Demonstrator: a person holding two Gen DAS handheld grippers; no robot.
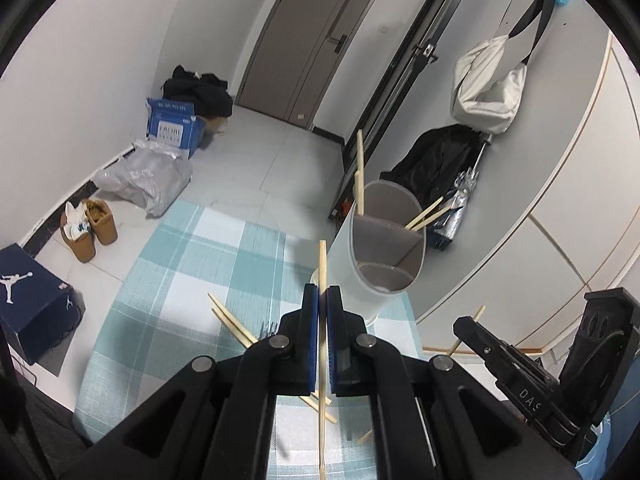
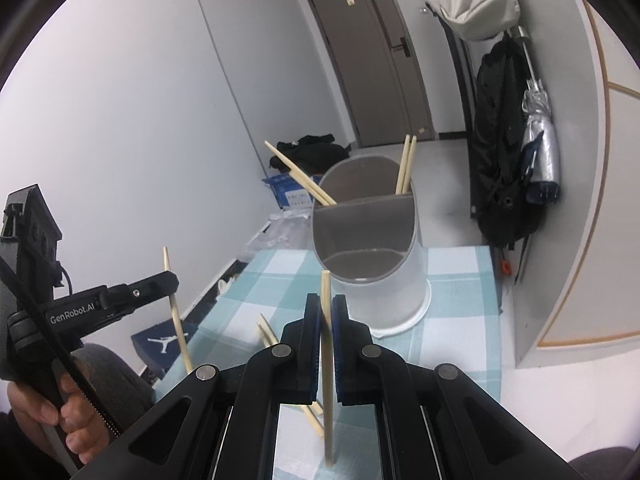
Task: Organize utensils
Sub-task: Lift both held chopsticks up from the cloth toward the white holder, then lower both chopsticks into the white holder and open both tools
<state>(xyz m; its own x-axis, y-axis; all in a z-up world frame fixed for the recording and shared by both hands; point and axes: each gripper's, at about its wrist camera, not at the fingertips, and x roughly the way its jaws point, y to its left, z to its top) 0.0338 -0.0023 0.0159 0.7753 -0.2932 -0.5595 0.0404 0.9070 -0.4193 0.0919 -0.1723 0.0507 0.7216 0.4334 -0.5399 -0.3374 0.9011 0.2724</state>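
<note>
Left gripper: my left gripper [image 1: 323,292] is clamped on one chopstick [image 1: 322,344]; the blue pads squeeze it from both sides, and the stick runs upright between them, poking out above the fingertips and down below them.
Right gripper: my right gripper [image 2: 327,300] is closed on one chopstick as well [image 2: 328,360], held the same way, its blunt end standing above the tips and its lower end hanging over the cloth.
Cross-check: from the right camera I see the left gripper [image 2: 170,278] out at the left with its stick [image 2: 176,312] slanting through the jaws, gripped by a person's hand [image 2: 60,412]; from the left camera the right gripper [image 1: 464,326] shows at the lower right with its stick [image 1: 468,328] through it.
Holder: one white round utensil holder [image 1: 360,280] stands on the cloth ahead of both grippers, split by a grey divider into two compartments.
Chopsticks in holder: I count four, all in the far compartment: two leaning to one side [image 2: 300,174] and two to the other [image 2: 407,164]. The near compartment looks bare of sticks.
Chopsticks loose: I count at least two [image 1: 232,320] lying on the cloth near the left fingers; more ends show beneath the grippers, but I cannot count those surely.
Fork: metal tines [image 1: 269,330] peek out just beside the loose sticks, mostly hidden by my gripper.
Cloth: one blue-and-white checked tablecloth [image 1: 192,264] covers the table.
</note>
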